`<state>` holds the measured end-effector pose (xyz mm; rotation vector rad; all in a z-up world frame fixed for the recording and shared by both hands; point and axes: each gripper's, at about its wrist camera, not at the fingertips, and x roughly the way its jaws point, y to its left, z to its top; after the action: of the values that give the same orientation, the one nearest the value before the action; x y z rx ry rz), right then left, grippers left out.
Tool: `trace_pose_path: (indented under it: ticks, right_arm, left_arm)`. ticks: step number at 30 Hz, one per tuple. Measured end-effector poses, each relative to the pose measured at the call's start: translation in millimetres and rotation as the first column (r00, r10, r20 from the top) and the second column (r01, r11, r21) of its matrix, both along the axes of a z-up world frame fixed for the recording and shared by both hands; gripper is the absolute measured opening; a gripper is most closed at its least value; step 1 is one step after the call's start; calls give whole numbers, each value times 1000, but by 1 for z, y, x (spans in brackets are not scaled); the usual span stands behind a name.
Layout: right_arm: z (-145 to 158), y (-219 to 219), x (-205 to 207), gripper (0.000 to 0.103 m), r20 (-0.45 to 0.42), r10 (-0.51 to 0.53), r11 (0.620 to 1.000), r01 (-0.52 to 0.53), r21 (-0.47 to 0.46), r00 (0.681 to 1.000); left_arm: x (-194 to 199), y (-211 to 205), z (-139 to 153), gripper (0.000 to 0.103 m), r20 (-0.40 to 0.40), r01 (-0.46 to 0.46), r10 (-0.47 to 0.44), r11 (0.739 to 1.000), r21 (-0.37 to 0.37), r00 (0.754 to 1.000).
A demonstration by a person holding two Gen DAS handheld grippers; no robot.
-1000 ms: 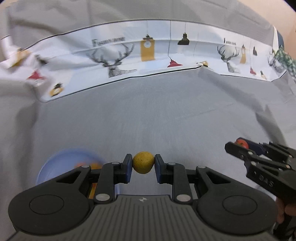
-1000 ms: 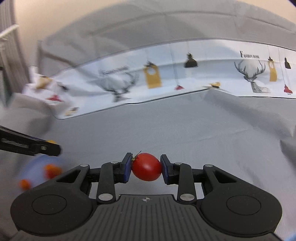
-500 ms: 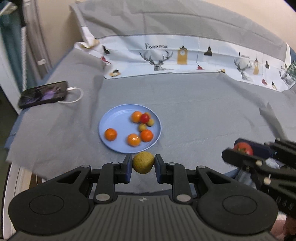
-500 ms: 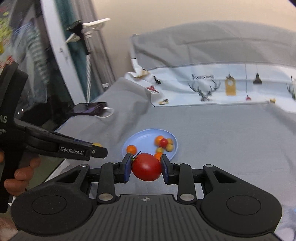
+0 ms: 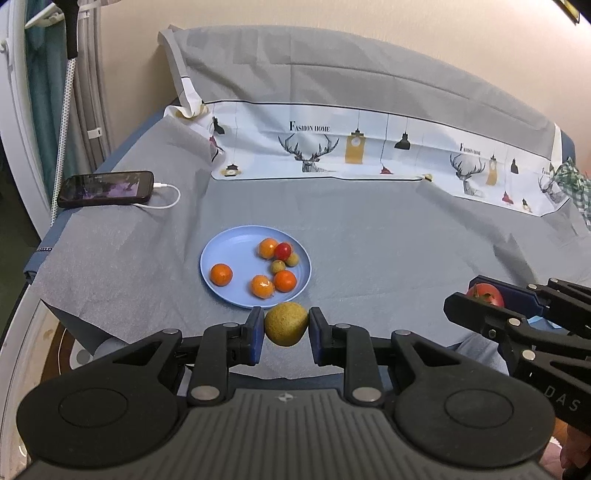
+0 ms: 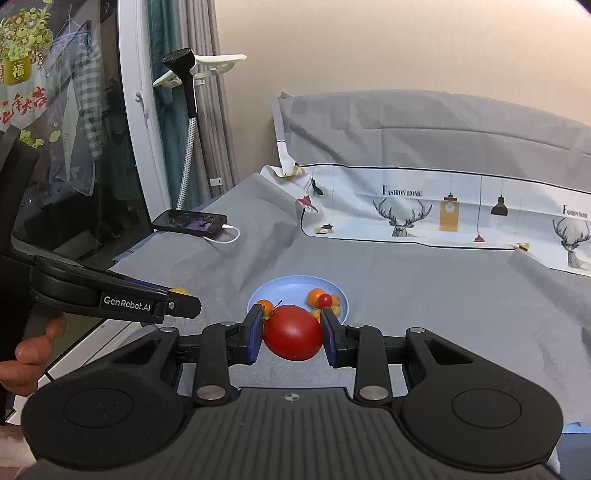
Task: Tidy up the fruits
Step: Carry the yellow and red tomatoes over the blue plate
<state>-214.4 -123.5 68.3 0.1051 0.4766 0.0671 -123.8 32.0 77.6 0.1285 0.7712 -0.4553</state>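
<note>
1. Left wrist view, far left: a black phone [image 5: 105,188] with a white cable [image 5: 165,195] lies on the grey cloth [image 5: 369,236] near its edge, beside curtains [image 5: 48,110].
2. At centre sits a pale blue plate [image 5: 225,254] with four orange fruits, one small red one and two small greenish ones.
3. Just in front of the plate, the left gripper [image 5: 286,330] is clamped on a round, dull yellow-green fruit [image 5: 286,324], held above the cloth.
4. At the right, the right gripper [image 5: 480,301] pinches a glossy red tomato [image 5: 484,292]; the right wrist view shows its pads pressed on both sides.
5. A white printed strip [image 5: 369,151] with deer and lamps crosses the cloth behind, below a cream wall [image 5: 332,22].
</note>
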Motion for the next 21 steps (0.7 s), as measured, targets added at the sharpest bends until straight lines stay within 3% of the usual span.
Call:
trace_pose_path:
  ticks: [13,21]
  right_arm:
    - [-3,2,10,34,-36,18,1000,-19,-13,999]
    - [-11,2,35,34,-84,10,1000,-12,-21,996]
  left_arm:
    - [9,5,-4,28,-23,-8,8,1000,-13,1000]
    - [35,6,-17,28,-60,-16,16,1000,-1,998]
